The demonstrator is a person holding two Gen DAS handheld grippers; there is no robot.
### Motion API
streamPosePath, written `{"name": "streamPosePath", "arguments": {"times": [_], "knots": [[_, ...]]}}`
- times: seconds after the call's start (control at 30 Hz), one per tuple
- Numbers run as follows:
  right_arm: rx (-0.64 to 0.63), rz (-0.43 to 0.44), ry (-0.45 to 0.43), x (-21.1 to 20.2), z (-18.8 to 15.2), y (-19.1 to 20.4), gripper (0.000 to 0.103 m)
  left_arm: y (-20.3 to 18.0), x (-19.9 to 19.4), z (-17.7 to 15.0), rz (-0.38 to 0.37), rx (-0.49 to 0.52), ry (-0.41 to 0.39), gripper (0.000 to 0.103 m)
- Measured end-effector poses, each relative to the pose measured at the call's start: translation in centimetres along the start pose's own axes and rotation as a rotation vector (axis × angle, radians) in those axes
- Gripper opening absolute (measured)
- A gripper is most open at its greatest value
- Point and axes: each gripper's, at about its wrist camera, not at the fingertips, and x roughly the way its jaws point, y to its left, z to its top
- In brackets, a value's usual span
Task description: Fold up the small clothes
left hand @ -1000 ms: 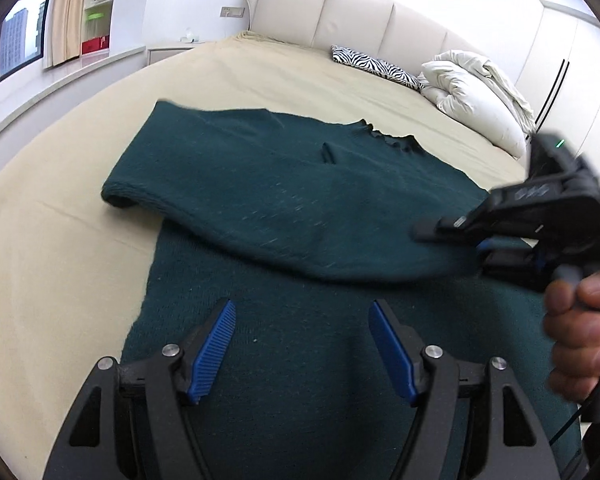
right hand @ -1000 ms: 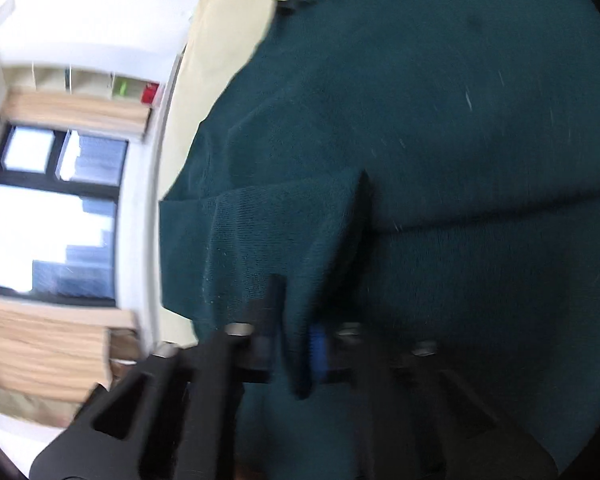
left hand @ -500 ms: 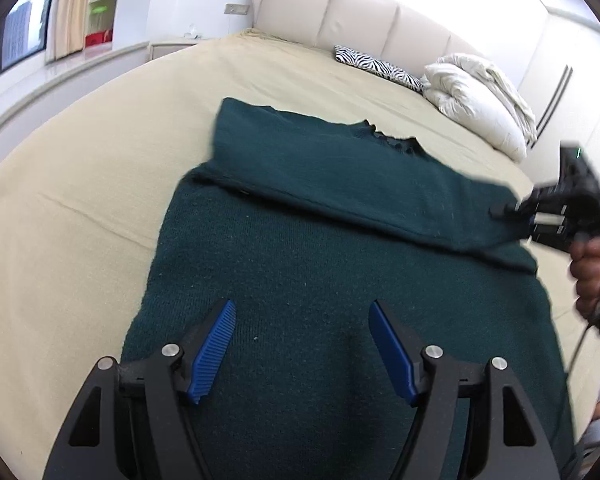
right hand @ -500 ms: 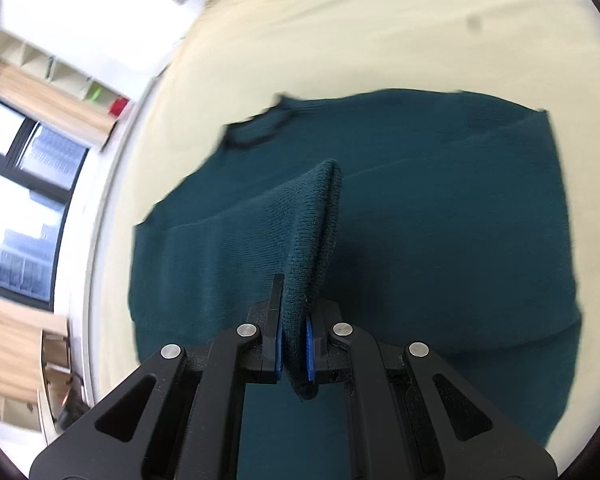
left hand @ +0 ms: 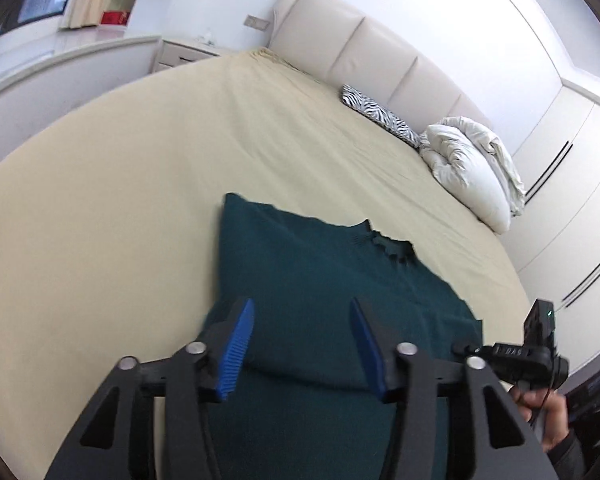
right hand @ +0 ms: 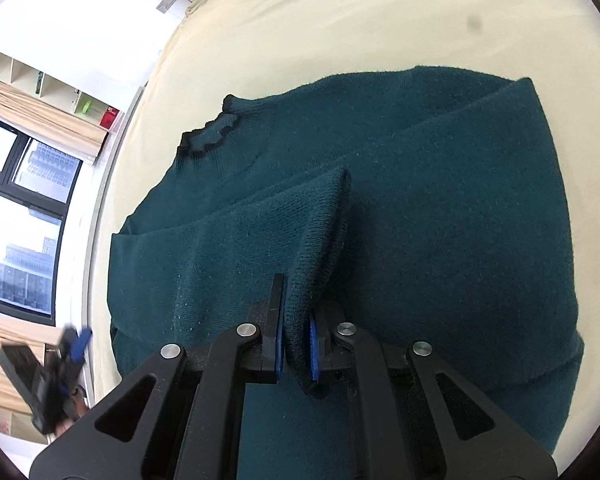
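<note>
A dark green knitted sweater lies flat on the bed, neckline toward the headboard. One sleeve is folded across its body. My right gripper is shut on the sleeve's cuff, and its jaws are just starting to open with the cuff still pinched. In the left wrist view that right gripper shows at the sweater's right edge, held by a hand. My left gripper hovers over the sweater, its jaws closing with nothing between them. It also appears blurred as the left gripper low in the right wrist view.
The beige bed sheet spreads wide left of and beyond the sweater. A padded headboard, a zebra-print pillow and a bundled white duvet lie at the far end. Wardrobe doors stand to the right, windows to the left.
The right gripper carried the sleeve across the sweater's body and lowered it there. The left gripper drew back and rose, its jaws came closer together, and the sweater now sits lower in its view.
</note>
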Motion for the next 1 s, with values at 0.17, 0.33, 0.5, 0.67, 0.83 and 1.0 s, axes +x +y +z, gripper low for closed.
{"name": "streamPosePath", "arguments": {"times": [0.17, 0.33, 0.5, 0.67, 0.83, 1.0], "knots": [[-0.034, -0.004, -0.001, 0.4, 0.6, 0.7, 0.009, -0.9, 4.6, 2.3, 0.016, 0.052, 0.034, 0.041], [-0.049, -0.005, -0.001, 1.0, 1.2, 1.3, 0.009, 0.8, 9.6, 2.2, 0.184, 0.097, 0.101, 0.027], [-0.051, 0.019, -0.053, -0.3, 1.3, 1.6, 0.009, 2.8, 9.5, 1.8, 0.214, 0.081, 0.062, 0.013], [-0.124, -0.006, -0.079, -0.7, 1.3, 3.6, 0.009, 3.3, 9.4, 1.4, 0.270, 0.093, 0.054, 0.007], [-0.058, -0.010, -0.012, 2.0, 1.4, 1.4, 0.009, 3.4, 9.5, 1.3, 0.290, 0.094, 0.047, 0.007], [0.004, 0.050, -0.034, 0.1, 1.0, -0.5, 0.016, 4.1, 7.8, 2.5, 0.252, 0.017, 0.047, 0.007]]}}
